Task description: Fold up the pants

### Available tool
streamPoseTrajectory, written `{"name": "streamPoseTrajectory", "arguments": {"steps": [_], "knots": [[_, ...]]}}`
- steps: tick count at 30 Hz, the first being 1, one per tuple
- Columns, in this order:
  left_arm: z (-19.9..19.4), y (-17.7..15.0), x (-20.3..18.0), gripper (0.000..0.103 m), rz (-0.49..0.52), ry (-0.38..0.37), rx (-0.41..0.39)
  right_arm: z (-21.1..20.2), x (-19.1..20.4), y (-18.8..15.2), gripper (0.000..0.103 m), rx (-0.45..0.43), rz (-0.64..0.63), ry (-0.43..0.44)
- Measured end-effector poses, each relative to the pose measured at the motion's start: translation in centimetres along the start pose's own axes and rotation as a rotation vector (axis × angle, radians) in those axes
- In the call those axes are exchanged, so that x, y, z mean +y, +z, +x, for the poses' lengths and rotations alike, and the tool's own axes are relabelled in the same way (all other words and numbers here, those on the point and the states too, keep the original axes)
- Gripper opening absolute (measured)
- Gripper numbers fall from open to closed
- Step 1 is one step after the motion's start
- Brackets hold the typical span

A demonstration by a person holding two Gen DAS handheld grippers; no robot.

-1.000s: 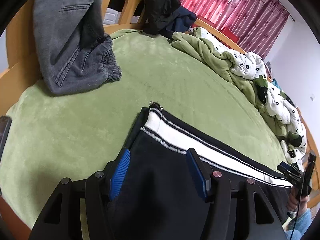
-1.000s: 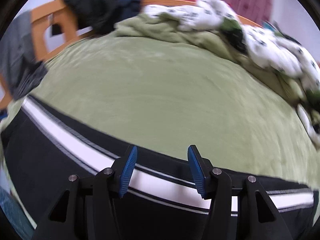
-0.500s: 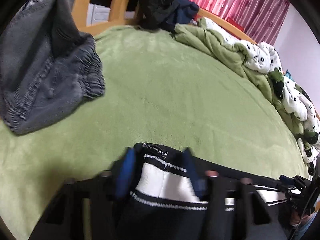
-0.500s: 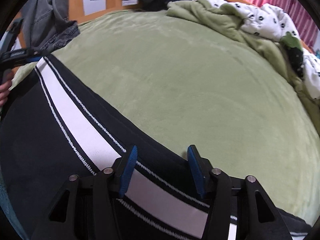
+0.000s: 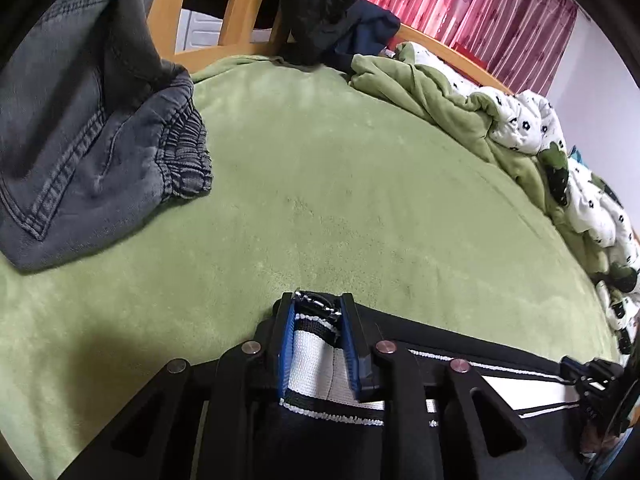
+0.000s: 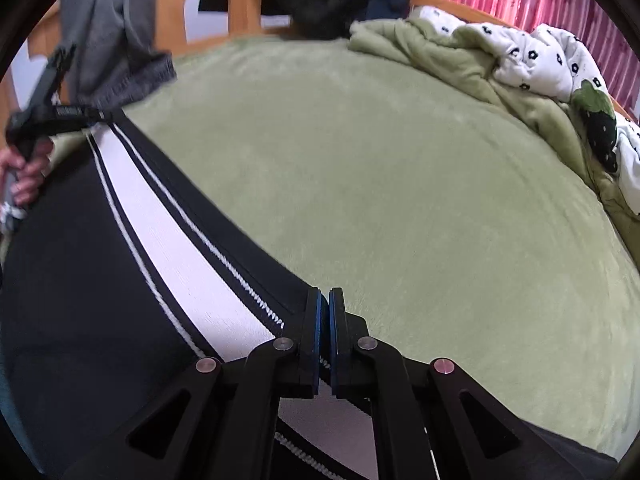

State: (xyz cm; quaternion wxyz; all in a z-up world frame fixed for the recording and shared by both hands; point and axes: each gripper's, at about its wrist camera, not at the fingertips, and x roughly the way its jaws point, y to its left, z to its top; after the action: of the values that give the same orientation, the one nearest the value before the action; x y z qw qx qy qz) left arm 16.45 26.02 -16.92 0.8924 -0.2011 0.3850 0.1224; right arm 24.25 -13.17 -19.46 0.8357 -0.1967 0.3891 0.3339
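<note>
Black pants (image 6: 72, 280) with a broad white side stripe (image 5: 520, 386) lie stretched along the near edge of the green bed. In the left wrist view my left gripper (image 5: 316, 305) holds the striped end with its small zipper. Its jaws are closing and the fabric is bunched between the blue pads (image 5: 285, 352). My right gripper (image 6: 325, 300) is shut on the pants' far edge beside the stripe. Each gripper also shows in the other view: the left gripper (image 6: 106, 114) at the stripe's far end, held by a hand (image 6: 26, 176), and the right gripper (image 5: 576, 368) at the right.
Grey jeans (image 5: 80, 140) hang from the wooden bed frame (image 5: 240, 12) onto the green blanket (image 5: 360, 200). Dark clothes (image 5: 320, 0) drape over the frame. A crumpled green and white patterned duvet (image 5: 520, 120) lines the far right side. Red curtains (image 5: 480, 8) hang behind.
Both grippers came down onto the pants and shut: the left on the striped end, the right on the far edge. One second ago both stood open above the fabric.
</note>
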Motion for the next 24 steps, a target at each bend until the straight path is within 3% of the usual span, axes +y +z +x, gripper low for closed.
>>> {"name": "streamPoseTrajectory", "arguments": {"steps": [4, 7, 8, 11, 14, 18, 22, 24], "knots": [[-1.1, 0.3, 0.0, 0.025, 0.005, -0.006, 0.043, -1.1, -0.7, 0.3, 0.013, -0.011, 0.068, 0.002], [-3.5, -0.4, 0.5, 0.041, 0.014, 0.008, 0.018, -3.9, -2.5, -0.1, 0.025, -0.057, 0.135, -0.031], [-4.4, -0.7, 0.7, 0.046, 0.022, 0.011, 0.002, -4.9, -3.4, -0.5, 0.034, -0.071, 0.160, -0.058], [-6.6, -1.9, 1.5, 0.048, 0.026, -0.011, -0.024, -7.0, -6.3, -2.6, 0.036, -0.078, 0.240, -0.151], [-8.3, -3.5, 2.4, 0.048, 0.001, -0.040, -0.007, -7.0, -9.4, -5.1, 0.035, 0.004, 0.339, -0.225], [-10.9, -5.9, 3.6, 0.048, -0.037, -0.070, 0.006, -4.7, -10.4, -7.4, 0.035, 0.080, 0.382, -0.285], [-14.5, -8.9, 5.2, 0.049, -0.071, -0.100, -0.008, -6.6, -9.8, -6.4, 0.035, 0.012, 0.432, -0.301], [-15.7, -10.3, 5.8, 0.052, -0.089, -0.116, -0.002, -8.1, -9.4, -5.8, 0.041, -0.025, 0.447, -0.288]]}}
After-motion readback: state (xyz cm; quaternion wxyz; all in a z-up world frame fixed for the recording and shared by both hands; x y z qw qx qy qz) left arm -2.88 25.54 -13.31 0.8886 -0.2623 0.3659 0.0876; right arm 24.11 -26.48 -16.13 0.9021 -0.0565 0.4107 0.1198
